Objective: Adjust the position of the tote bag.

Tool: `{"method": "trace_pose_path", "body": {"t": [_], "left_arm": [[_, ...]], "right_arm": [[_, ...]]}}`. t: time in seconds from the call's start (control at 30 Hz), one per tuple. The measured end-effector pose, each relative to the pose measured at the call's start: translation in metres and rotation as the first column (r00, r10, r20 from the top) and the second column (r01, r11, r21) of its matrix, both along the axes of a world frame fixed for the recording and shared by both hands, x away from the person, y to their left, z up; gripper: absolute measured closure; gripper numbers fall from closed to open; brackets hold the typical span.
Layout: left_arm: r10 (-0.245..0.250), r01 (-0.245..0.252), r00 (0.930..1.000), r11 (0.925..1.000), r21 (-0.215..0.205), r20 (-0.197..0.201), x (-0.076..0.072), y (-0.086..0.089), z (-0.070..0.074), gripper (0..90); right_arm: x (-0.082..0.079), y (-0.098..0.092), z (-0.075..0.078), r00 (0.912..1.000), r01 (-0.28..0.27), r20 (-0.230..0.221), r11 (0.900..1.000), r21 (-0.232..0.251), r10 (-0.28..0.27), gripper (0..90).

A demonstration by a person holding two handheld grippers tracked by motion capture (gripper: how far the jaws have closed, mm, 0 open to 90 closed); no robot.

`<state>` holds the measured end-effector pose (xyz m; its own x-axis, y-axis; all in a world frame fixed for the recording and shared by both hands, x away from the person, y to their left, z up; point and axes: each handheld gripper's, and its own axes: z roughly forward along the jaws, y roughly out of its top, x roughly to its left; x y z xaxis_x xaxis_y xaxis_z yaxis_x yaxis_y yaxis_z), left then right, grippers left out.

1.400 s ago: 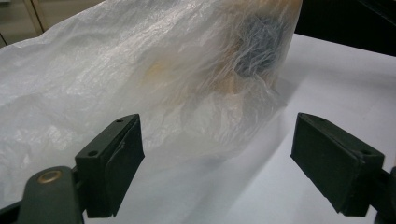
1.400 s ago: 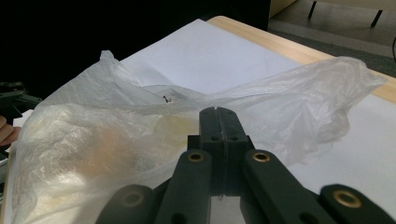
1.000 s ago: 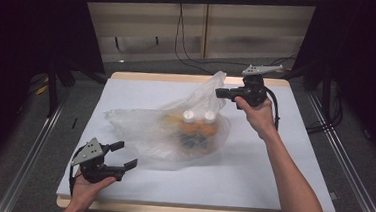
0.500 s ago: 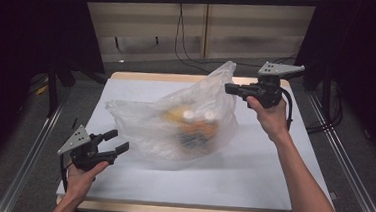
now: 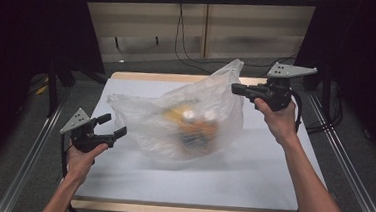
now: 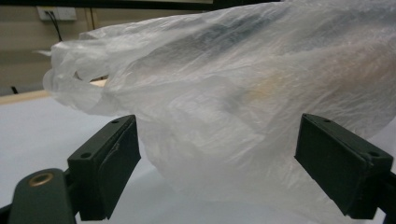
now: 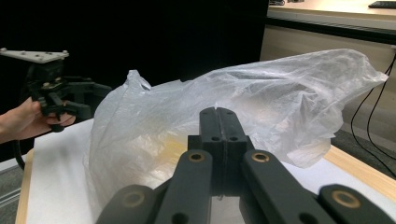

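1. I have the right gripper (image 5: 237, 89) raised above the far right part of the table (image 5: 250, 185). Its jaws are pressed together in the right gripper view, clamped on a fold of the clear plastic bag (image 5: 185, 121); the film caught between them is too thin to make out clearly.
2. The bag hangs from that pinch and billows over the middle of the table. Through the film I can see orange bottles with white caps (image 5: 194, 124), blurred, sitting low in the bag.
3. My left gripper (image 5: 114, 126) is at the near left, jaws wide apart, pointing at the loose left end of the bag and not touching it. In the left gripper view the bag (image 6: 243, 93) swells between and beyond the two pads.
4. I judge this to be the step of getting a second hold, so the bag can be opened or emptied.
5. The next move calls for easing the left gripper forward onto the crumpled rim at the left and closing on film alone, clear of the bottles, while the right pinch stays firm.
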<state>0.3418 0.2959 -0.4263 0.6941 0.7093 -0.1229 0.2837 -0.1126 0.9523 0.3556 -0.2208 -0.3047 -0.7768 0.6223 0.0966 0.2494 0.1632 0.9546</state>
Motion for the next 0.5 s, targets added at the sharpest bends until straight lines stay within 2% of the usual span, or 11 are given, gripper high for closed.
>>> {"method": "trace_pose_path", "body": {"t": [0.13,0.23,0.3,0.4,0.5], "left_arm": [[-0.006,0.006,0.9999,0.9997,-0.023,-0.016,0.008,-0.002,0.002,12.4],[-0.043,0.043,0.9989,0.999,0.013,-0.02,0.014,-0.011,0.003,11.9],[-0.067,0.067,0.9973,0.9977,0.004,-0.029,0.017,-0.018,0.004,12.4],[-0.106,0.106,0.9937,0.9943,0.009,-0.037,0.021,-0.027,0.005,25.4],[-0.129,0.128,0.9907,0.9916,-0.019,-0.044,0.025,-0.029,0.008,53.0]], "right_arm": [[-0.004,-0.002,0.003,0.9999,0.0,0.01,1.0,-0.003,0.0,90.0],[-0.007,-0.003,0.004,0.9999,-0.002,0.016,1.0,0.003,0.002,90.0],[-0.008,-0.003,0.006,0.9998,-0.001,0.022,1.0,-0.001,0.001,90.0],[-0.011,-0.005,0.007,0.9997,0.0,0.025,1.0,-0.004,0.0,90.0],[-0.012,-0.008,0.008,0.9996,0.008,0.026,1.0,-0.003,-0.008,90.0]]}}
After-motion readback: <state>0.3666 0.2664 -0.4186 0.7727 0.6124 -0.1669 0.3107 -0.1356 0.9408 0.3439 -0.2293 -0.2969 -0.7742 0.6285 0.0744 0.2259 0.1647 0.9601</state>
